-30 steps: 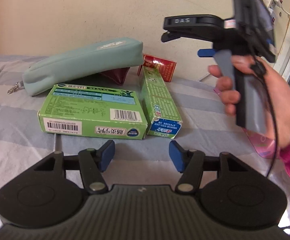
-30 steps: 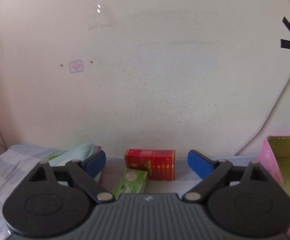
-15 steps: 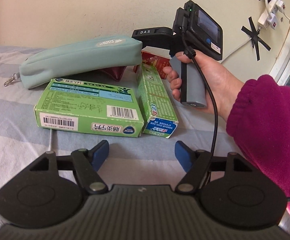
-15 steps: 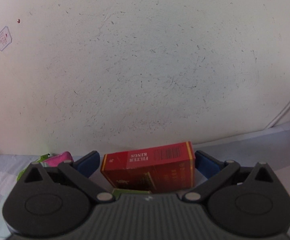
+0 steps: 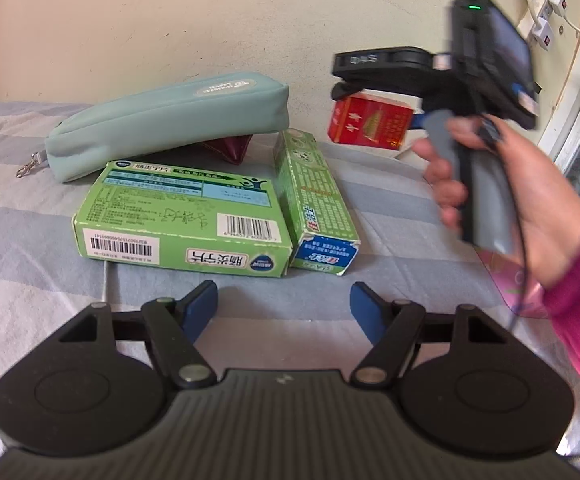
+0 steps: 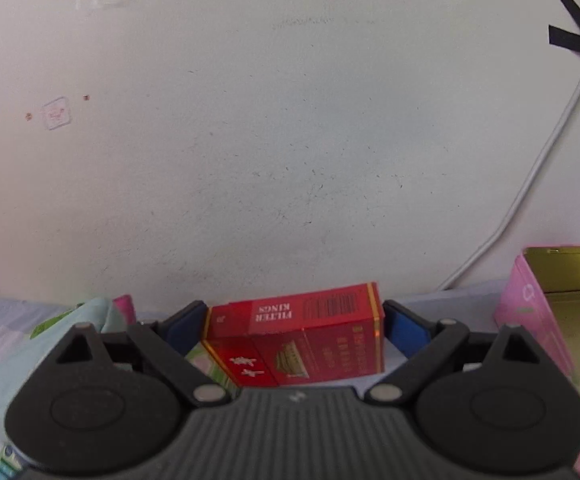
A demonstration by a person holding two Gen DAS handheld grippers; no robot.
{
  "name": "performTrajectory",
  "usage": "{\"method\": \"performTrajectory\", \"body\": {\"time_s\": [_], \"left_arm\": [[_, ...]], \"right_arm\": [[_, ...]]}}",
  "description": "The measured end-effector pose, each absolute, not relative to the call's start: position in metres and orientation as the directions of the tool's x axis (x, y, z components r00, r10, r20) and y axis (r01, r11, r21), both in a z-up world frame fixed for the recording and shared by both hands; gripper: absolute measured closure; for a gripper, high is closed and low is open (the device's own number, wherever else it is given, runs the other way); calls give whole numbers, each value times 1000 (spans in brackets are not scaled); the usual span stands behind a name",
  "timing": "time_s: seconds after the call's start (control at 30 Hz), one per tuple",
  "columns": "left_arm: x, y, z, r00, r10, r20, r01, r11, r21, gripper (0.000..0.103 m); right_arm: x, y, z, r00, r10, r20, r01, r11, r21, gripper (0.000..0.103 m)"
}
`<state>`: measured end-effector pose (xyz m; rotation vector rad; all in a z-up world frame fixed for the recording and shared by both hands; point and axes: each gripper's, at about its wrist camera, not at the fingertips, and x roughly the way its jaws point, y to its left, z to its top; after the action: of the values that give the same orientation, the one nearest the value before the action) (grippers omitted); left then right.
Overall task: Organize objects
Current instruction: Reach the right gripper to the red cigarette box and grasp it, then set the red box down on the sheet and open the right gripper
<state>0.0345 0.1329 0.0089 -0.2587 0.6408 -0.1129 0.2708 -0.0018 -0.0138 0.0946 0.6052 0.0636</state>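
Right wrist view shows the red cigarette pack (image 6: 302, 336) lifted and tilted between the right claw (image 6: 294, 326), whose pads have just closed in and press its two ends. Left wrist view has that pack (image 5: 370, 126) above the striped bed (image 5: 17, 216), beyond the green boxes (image 5: 185, 216) and teal pouch (image 5: 169, 120). The left claw (image 5: 283, 306) hangs apart, empty, after widening.

This looks like a bedroom in a home. The things lie on a bed (image 5: 29, 240) with a grey and white striped sheet, pushed against a plain painted wall (image 6: 290, 140). A white cable (image 6: 530, 184) is taped to the wall, and a window frame (image 5: 578, 92) stands at the right.
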Motion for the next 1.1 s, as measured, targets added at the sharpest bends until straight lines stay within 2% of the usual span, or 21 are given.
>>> {"method": "performTrajectory", "body": {"time_s": [0.17,0.33,0.47,0.57,0.63,0.87,1.03,1.1], "left_arm": [[31,141,9,798,-201,-569,8,947,-322,28],[28,148,9,800,-211,-562,-5,933,-359,28],[29,146,8,803,-208,-559,-7,934,-357,28],[28,148,8,808,-220,-547,1,928,-372,28],[26,154,8,813,-257,-522,18,908,-418,28],[22,161,9,823,-327,-465,48,855,-517,28],[18,148,16,813,-405,-418,158,845,-511,28],[17,140,17,799,-445,-404,213,839,-501,28]], "right_arm": [[187,-10,-6,798,200,-569,-181,979,91,8],[112,-30,-3,680,321,-660,-322,939,125,8],[97,-25,0,593,353,-724,-358,921,155,7],[91,-11,-4,582,345,-736,-358,922,150,6],[96,-3,-9,592,372,-715,-355,917,183,1],[94,-23,-16,709,410,-574,-299,912,282,0],[69,-51,-18,760,404,-508,-284,911,299,0],[68,-55,-20,763,398,-509,-274,913,303,2]]}}
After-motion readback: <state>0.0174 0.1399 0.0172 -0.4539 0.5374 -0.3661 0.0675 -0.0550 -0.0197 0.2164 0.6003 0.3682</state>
